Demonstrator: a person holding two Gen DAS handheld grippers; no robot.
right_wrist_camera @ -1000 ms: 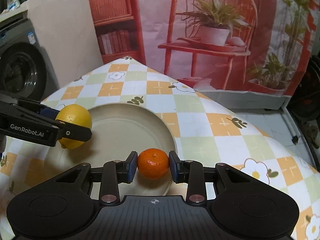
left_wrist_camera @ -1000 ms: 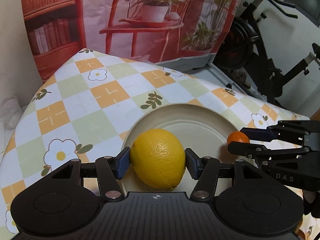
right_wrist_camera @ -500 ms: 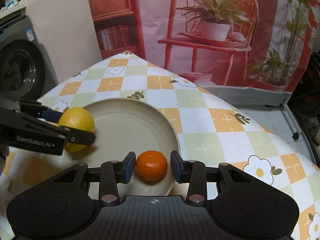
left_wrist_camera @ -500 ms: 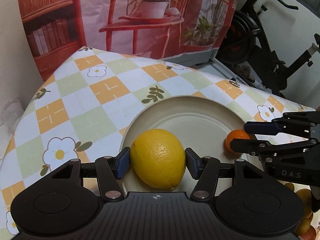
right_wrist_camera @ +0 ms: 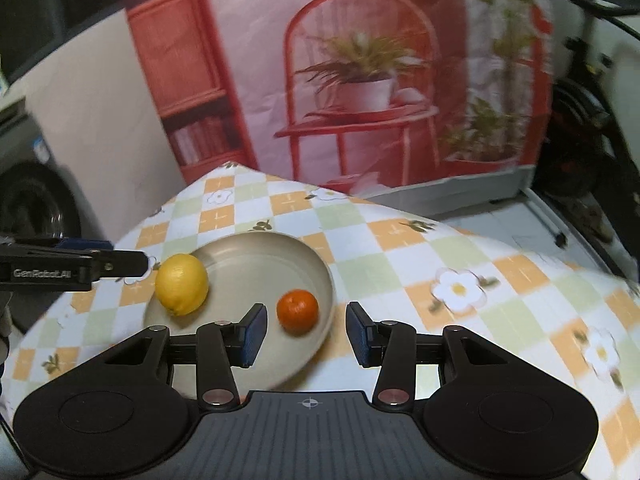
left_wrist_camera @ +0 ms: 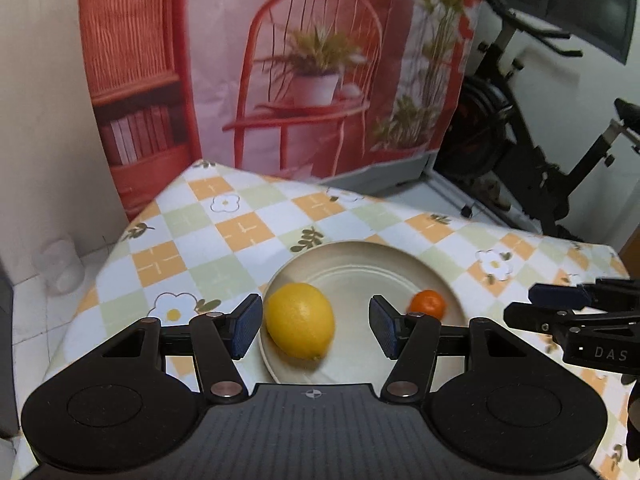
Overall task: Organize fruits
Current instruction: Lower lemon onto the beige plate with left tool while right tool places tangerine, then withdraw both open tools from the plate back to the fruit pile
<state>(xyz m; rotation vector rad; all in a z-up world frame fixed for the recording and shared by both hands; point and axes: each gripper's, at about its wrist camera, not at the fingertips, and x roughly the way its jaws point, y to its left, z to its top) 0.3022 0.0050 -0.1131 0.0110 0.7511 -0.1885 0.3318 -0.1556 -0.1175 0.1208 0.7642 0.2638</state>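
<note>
A yellow lemon [left_wrist_camera: 301, 321] lies at the left edge of a cream plate [left_wrist_camera: 360, 258], and a small orange [left_wrist_camera: 428, 303] lies at the plate's right side. My left gripper [left_wrist_camera: 314, 326] is open, raised above and behind the lemon, touching nothing. In the right wrist view the lemon [right_wrist_camera: 182, 284] and the orange [right_wrist_camera: 298, 312] rest on the plate [right_wrist_camera: 260, 252]. My right gripper [right_wrist_camera: 306, 334] is open, pulled back above the orange. Each gripper shows at the edge of the other's view: the right gripper in the left wrist view [left_wrist_camera: 560, 310], the left gripper in the right wrist view [right_wrist_camera: 120, 260].
The plate sits on a table with a checked flower-print cloth [left_wrist_camera: 224, 236]. A red chair backdrop [left_wrist_camera: 312, 80] hangs behind the table. An exercise bike [left_wrist_camera: 532, 152] stands at the right, beyond the table edge. A washing machine [right_wrist_camera: 36, 200] is at the left.
Both grippers have opened and let go: the lemon and the orange now rest on the plate. Both grippers have lifted and drawn back from the plate.
</note>
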